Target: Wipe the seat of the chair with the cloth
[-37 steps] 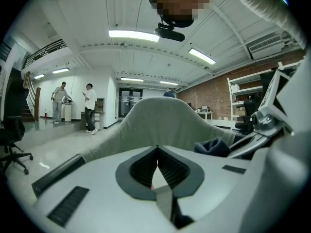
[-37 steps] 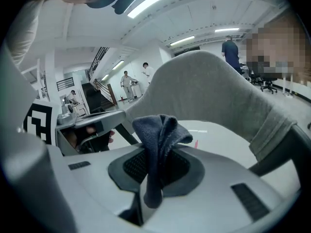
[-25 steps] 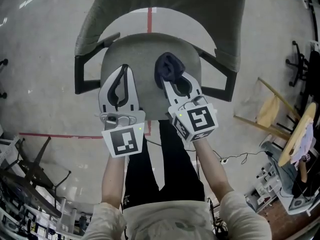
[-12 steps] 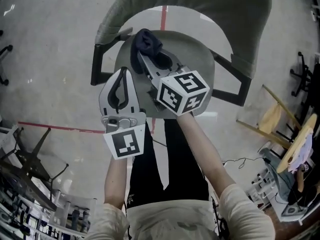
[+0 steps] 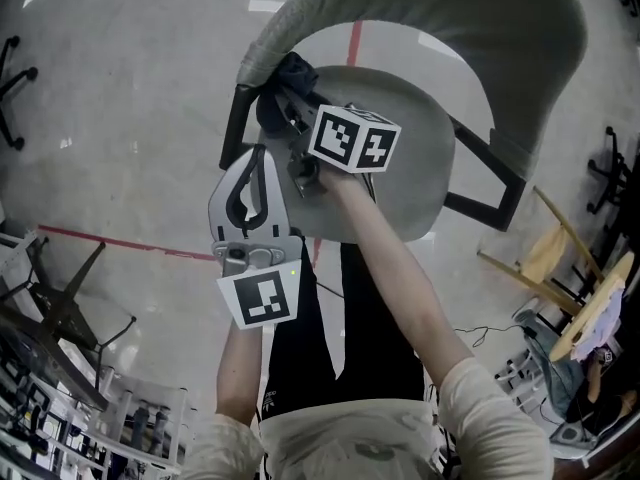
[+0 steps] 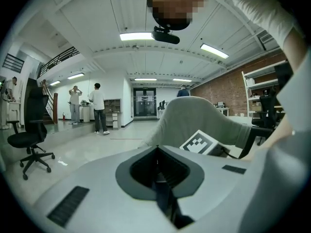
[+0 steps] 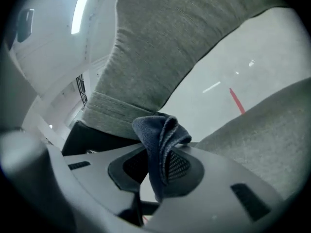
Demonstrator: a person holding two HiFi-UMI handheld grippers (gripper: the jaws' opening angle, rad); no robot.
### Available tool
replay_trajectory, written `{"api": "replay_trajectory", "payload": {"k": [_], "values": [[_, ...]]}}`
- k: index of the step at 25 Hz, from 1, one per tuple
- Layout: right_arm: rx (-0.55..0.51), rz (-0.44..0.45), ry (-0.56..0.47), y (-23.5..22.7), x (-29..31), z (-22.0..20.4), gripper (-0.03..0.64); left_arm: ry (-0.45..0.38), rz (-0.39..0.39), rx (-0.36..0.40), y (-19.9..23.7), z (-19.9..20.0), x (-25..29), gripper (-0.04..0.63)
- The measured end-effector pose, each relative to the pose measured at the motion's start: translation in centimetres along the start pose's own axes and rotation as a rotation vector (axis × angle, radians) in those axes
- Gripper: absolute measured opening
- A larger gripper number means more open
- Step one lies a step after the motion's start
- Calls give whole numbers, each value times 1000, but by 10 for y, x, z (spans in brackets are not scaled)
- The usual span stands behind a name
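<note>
A grey chair fills the top of the head view, with its seat (image 5: 410,158) under a curved backrest (image 5: 470,18). My right gripper (image 5: 288,103) reaches across to the seat's far left edge by the black armrest (image 5: 238,118). It is shut on a dark blue cloth (image 5: 283,83), which bunches up between its tips in the right gripper view (image 7: 160,140), beside the seat (image 7: 262,130) and below the backrest (image 7: 180,47). My left gripper (image 5: 256,154) is shut and holds nothing. It hangs just off the seat's front left edge, pointing at the backrest (image 6: 199,118).
A red tape line (image 5: 120,243) crosses the concrete floor on the left. A wooden chair frame (image 5: 545,233) stands to the right, metal racks (image 5: 60,338) at lower left. Two people (image 6: 97,108) stand far off, and a black office chair (image 6: 29,137) is nearer.
My right gripper has swept the cloth leftward over the seat, from near its middle to the far left edge by the armrest. The left gripper stays shut at the front.
</note>
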State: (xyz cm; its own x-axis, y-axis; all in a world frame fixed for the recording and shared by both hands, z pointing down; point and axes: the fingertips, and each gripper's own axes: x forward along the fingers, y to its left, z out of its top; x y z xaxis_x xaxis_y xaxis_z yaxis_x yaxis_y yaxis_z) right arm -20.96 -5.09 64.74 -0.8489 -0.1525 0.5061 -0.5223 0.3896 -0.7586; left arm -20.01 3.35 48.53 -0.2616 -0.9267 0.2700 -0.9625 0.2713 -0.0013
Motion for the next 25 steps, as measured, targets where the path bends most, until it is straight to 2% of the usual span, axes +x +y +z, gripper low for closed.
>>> {"api": "replay_trajectory", "payload": {"k": [4, 13, 25], "values": [[46, -37, 55, -22, 11, -12, 57, 14, 1, -6, -1, -5, 0, 15], [-41, -154, 186, -49, 21, -21, 57, 35, -30, -6, -9, -13, 15, 15], [-105, -285, 176, -103, -35, -1, 57, 34, -74, 5, -37, -7, 34, 15]]}}
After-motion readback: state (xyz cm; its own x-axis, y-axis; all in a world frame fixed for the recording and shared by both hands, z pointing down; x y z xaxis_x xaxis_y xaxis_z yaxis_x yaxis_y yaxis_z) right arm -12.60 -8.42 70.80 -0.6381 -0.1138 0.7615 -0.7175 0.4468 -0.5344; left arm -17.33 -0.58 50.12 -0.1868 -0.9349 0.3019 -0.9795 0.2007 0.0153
